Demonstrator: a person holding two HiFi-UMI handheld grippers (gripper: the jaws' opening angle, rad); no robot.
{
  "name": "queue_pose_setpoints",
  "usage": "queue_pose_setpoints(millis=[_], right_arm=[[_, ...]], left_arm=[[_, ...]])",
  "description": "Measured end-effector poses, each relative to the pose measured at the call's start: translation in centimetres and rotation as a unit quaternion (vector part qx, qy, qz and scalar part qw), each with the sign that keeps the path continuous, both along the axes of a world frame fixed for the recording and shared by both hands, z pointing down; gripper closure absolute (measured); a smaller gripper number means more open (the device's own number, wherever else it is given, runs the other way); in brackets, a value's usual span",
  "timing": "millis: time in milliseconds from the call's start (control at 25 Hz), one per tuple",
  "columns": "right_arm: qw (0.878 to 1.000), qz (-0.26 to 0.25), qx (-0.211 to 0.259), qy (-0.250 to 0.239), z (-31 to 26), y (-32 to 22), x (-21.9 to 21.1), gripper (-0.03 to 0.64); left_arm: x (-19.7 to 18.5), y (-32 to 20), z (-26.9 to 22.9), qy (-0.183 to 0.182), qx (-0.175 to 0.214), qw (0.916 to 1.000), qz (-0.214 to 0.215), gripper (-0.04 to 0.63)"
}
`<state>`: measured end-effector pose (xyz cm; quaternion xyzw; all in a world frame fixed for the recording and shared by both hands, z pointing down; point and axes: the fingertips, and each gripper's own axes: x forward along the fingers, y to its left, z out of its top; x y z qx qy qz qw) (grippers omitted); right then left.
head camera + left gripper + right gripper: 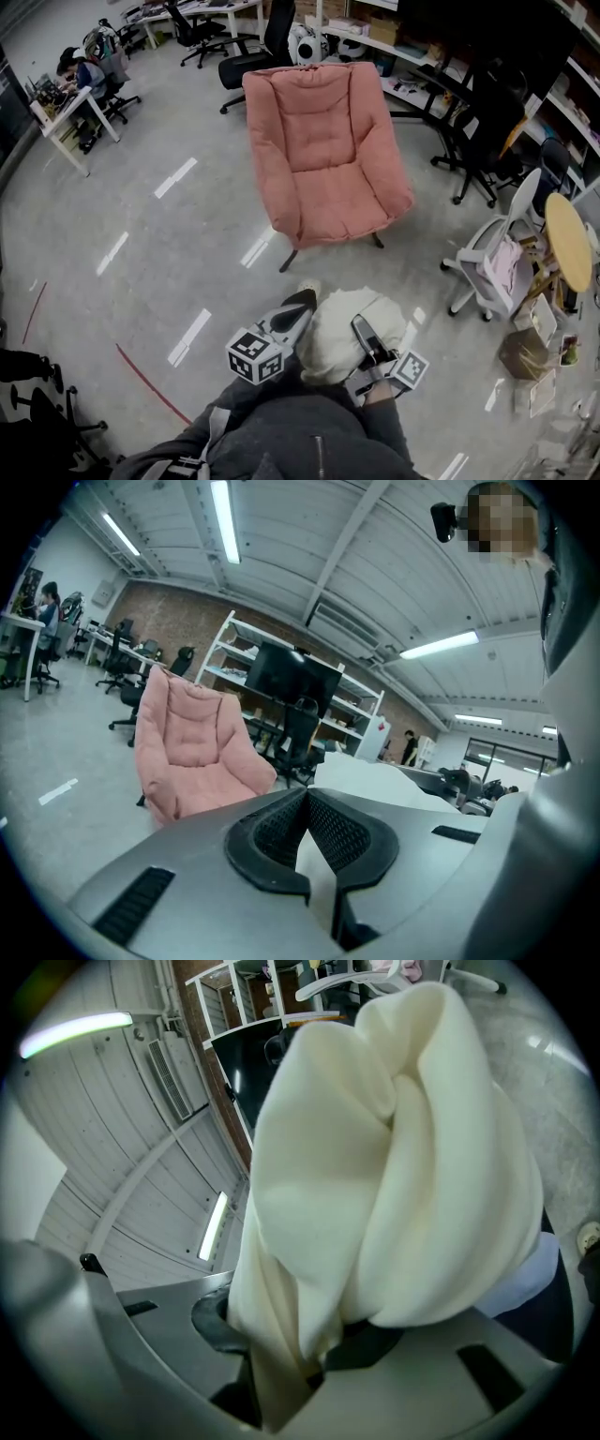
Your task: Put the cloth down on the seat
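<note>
Item: cloth (342, 349), cream, bunched into a soft lump. It hangs in my right gripper (367, 343), whose jaws are closed on a fold at its lower edge. The rest bulges over and in front of the jaws, close to my body.

Item: left gripper (296, 313), just beside the cloth on its left. Its jaw tips meet with nothing between them.

Item: armchair (323, 141), pink, straight ahead of both tools and well apart from them, its open front turned toward me. The seat (342, 204) lies bare between the two padded arms, with its front edge nearest.

Room: open floor (187, 253) runs from me to that front edge. A white office chair (492, 267) stands off to the right, out of the line.

Judgement: the right gripper carries forward and over the front edge.
</note>
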<state>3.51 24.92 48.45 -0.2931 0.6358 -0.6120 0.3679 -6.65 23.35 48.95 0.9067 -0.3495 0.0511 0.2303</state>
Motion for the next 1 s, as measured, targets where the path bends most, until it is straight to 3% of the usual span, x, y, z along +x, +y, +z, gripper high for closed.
queue_pose_setpoints(millis=[520,1000], right_arm=[[1.000,0.005,-0.007,0.011,0.3,-5.9,1.5,0.469],[0.999,0.019,-0.010,0.029,-0.5,-16.6,3.0,0.469]], left_arm=[[2.0,-6.5,0.7,0.020,-0.014,0.9997,0.003,0.586],[2.4,-18.4,-0.5,0.037,-0.014,0.9992,-0.001,0.586]])
